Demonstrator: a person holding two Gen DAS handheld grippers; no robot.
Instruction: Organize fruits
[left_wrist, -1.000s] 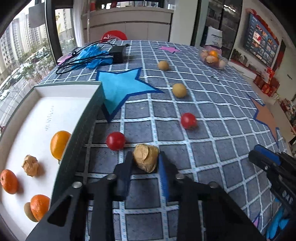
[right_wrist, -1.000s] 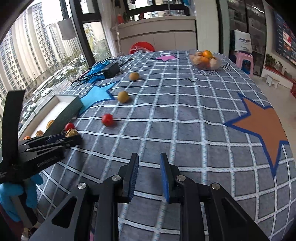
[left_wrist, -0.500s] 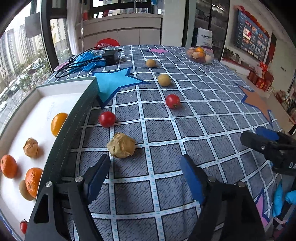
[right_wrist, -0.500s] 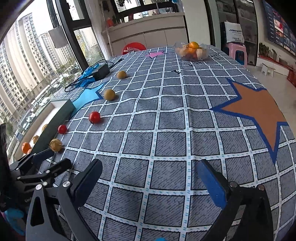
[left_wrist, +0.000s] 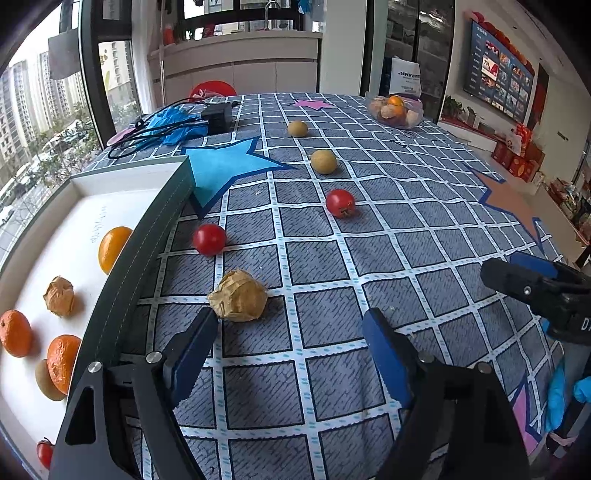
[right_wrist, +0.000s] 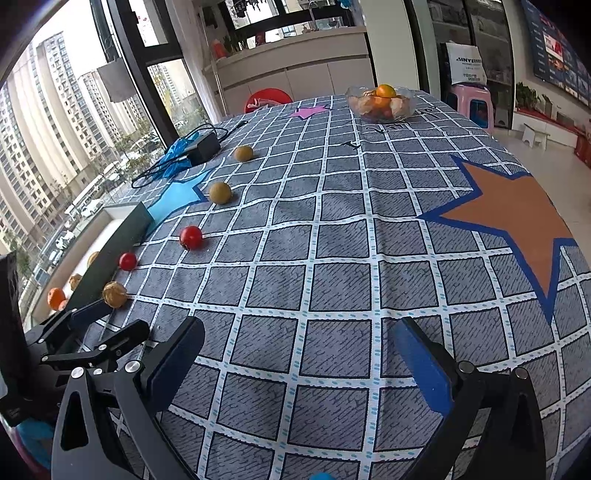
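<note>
Loose fruit strung in line across bench (left_wrist: 424, 229), beside white tray (left_wrist: 122, 177) already holding oranges, likely queued for sorting. Papery husked fruit (left_wrist: 238, 295) resting on cloth just ahead of left gripper (left_wrist: 288, 345), fingers apart and opening, nothing clamped. Right gripper (right_wrist: 299, 356) fingers wide apart, empty.

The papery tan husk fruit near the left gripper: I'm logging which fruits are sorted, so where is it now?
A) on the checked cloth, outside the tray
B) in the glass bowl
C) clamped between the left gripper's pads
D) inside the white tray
A: the husk fruit lies on the checked cloth, beside the tray, ahead of the opening left gripper and not between its pads.
</note>
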